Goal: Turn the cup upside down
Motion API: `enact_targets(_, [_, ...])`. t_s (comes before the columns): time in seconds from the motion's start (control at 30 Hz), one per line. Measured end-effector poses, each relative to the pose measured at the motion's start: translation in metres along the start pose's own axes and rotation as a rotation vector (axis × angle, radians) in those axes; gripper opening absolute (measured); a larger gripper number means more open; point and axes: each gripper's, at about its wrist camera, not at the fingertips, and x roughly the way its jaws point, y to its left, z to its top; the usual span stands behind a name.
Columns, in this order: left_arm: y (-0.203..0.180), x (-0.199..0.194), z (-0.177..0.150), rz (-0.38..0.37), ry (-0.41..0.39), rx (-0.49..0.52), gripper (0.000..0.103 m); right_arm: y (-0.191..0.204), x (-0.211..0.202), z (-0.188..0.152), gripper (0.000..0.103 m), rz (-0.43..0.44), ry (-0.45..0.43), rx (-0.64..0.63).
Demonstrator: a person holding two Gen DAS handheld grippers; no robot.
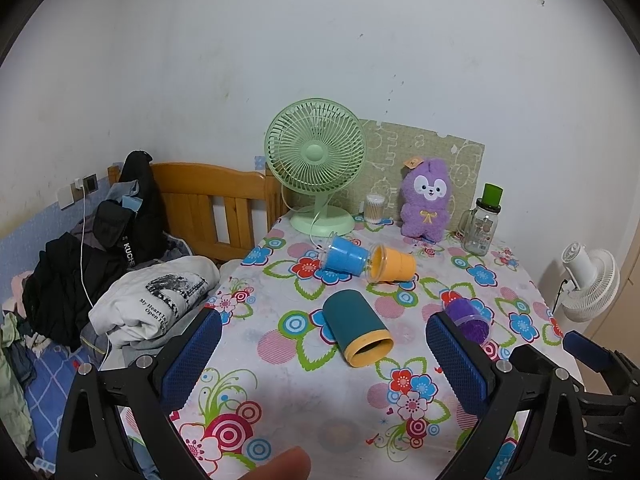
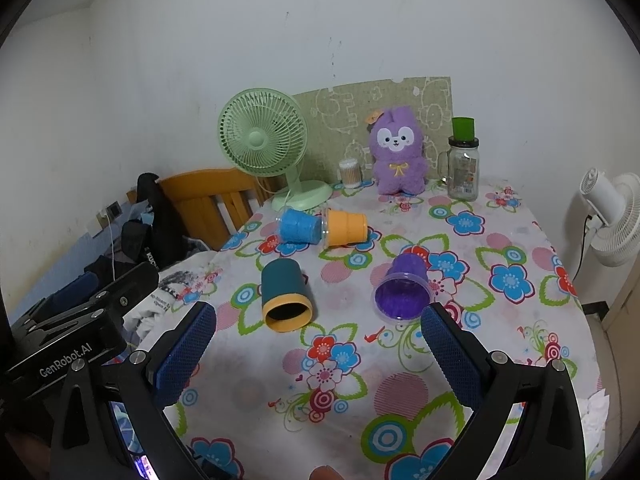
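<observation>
While both grippers hover with fingers spread and empty, the teal cup (image 1: 357,327) lies on its side ahead of the left gripper (image 1: 324,354), between its fingertips, mouth toward the camera; from the right gripper (image 2: 318,354) it sits ahead-left. The left gripper's body reads "GenRobot.AI".

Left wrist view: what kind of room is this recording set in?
Most likely a bedroom or dorm room: a wooden bed frame piled with clothes sits beside a table with a floral cloth, holding a plush toy.
</observation>
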Motion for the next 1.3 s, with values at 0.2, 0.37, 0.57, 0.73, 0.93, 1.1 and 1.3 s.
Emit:
enact_targets(0.2, [0.002, 0.003, -0.006, 0.001, 0.008, -0.004, 0.103, -0.001, 0.003, 0.001, 0.103, -0.004, 0.011, 0.001])
enact_targets(0.37, [0.004, 0.006, -0.004, 0.001, 0.015, -0.007, 0.103, -0.002, 0.006, 0.001, 0.103, -0.006, 0.018, 0.002])
enact_targets(0.57, [0.004, 0.008, -0.004, 0.001, 0.019, -0.009, 0.103, -0.002, 0.007, 0.000, 0.103, -0.008, 0.022, 0.001])
enact_targets(0.73, [0.004, 0.010, -0.005, 0.002, 0.024, -0.008, 0.103, -0.003, 0.009, 0.000, 0.103, -0.008, 0.027, 0.002])
enact_targets(0.93, [0.004, 0.018, -0.006, 0.001, 0.041, -0.007, 0.103, -0.005, 0.016, -0.002, 0.103, -0.008, 0.040, 0.006])
enact_targets(1.1, [0.001, 0.031, -0.006, 0.000, 0.075, -0.007, 0.103, -0.017, 0.034, -0.004, 0.103, -0.044, 0.089, 0.033])
enact_targets(1.3, [-0.004, 0.058, -0.009, -0.006, 0.137, 0.005, 0.103, -0.035, 0.058, -0.002, 0.103, -0.074, 0.137, 0.059])
